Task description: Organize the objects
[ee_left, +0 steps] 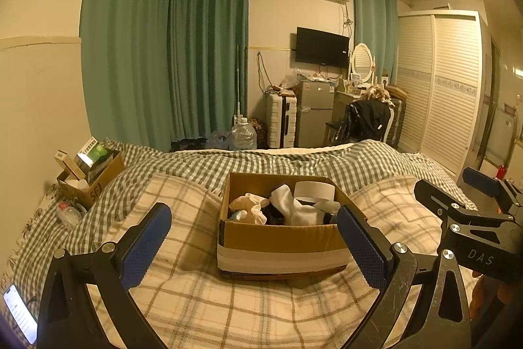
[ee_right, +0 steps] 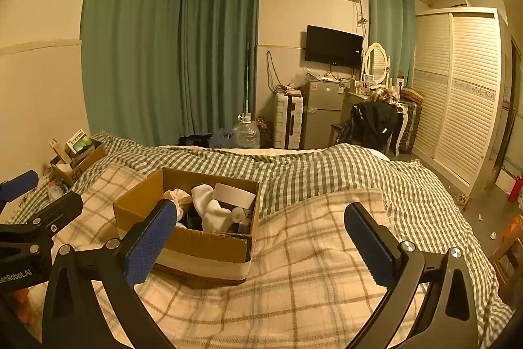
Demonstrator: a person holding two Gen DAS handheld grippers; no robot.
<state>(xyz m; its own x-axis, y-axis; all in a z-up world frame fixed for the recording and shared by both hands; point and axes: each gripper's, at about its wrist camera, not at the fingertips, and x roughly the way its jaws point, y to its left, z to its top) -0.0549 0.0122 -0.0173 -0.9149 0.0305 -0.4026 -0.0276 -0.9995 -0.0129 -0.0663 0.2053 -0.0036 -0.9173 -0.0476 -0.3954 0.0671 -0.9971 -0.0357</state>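
Sitting near the middle of the bed (ee_left: 183, 300), on the soft plaid blanket (ee_right: 310, 267), a cardboard box (ee_left: 281, 237) with tape round its bottom. Holding a heap inside: white socks (ee_left: 294, 205), a crumpled tan cloth (ee_left: 250, 208), a white roll (ee_left: 314, 190) and some dark bits too hard to tell. Hovering just in front of the box, the left gripper (ee_left: 258, 247), spread wide and holding nothing. Hanging to the right of the box over the blanket, the right gripper (ee_right: 261, 246), also spread wide and holding nothing. Resting by the far left edge of the bed, a second, smaller box (ee_left: 91, 175) full of packets, with a small clear bottle (ee_left: 68, 215) lying beside it. Probably risking a tip: pushing on one side of the box on such a squashy blanket, spilling the heap. Probably risking a slip too: pinching a floppy sock and dragging the cloth out with it. Also possibly bumping: both grippers hanging close together at the box.
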